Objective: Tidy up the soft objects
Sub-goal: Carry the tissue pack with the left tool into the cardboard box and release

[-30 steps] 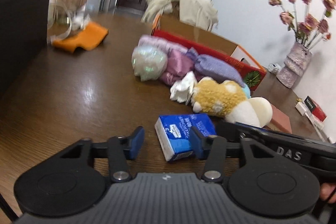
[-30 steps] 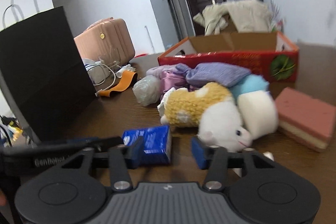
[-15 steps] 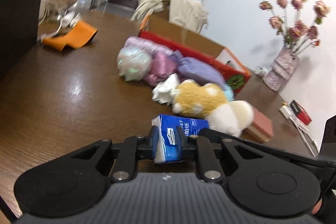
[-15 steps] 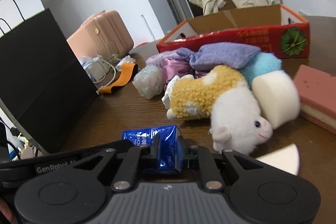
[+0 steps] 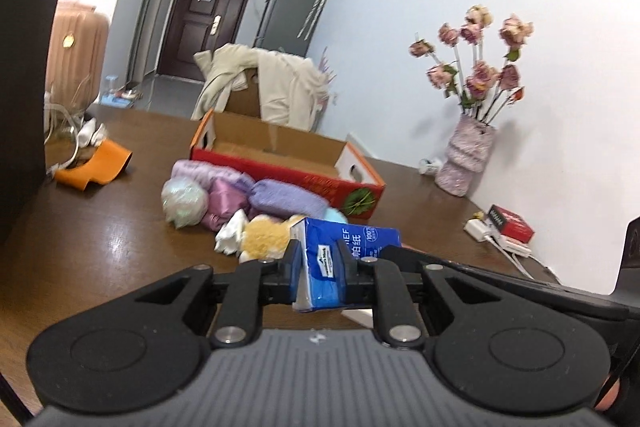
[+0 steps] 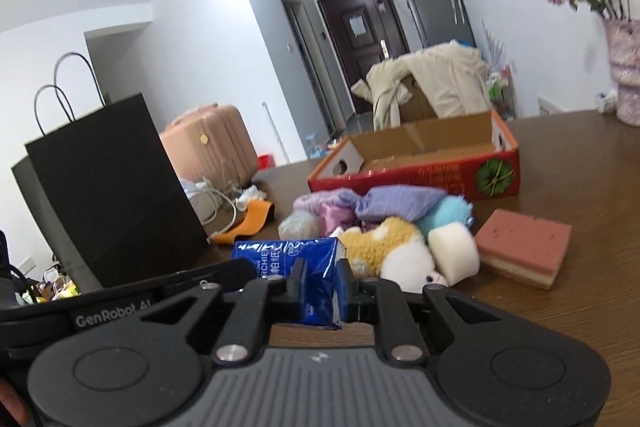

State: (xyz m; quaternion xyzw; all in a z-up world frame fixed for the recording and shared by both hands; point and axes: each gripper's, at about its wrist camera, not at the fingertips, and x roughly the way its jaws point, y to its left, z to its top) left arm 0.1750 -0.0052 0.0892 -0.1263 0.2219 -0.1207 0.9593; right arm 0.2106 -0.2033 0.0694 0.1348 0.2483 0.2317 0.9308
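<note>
Table [image 5: 100,251] of dark wood carries the open red cardboard box [image 5: 288,163] at the back, with the heap of soft toys and pouches [image 6: 384,223] just in front of it. Blue tissue pack [image 5: 332,267] sits off the wood, pinched at opposite ends; the left gripper [image 5: 318,267] squeezes its near end, the right gripper [image 6: 320,283] the other; both sets of jaws stand narrow, pads pressed into the wrapper.
</note>
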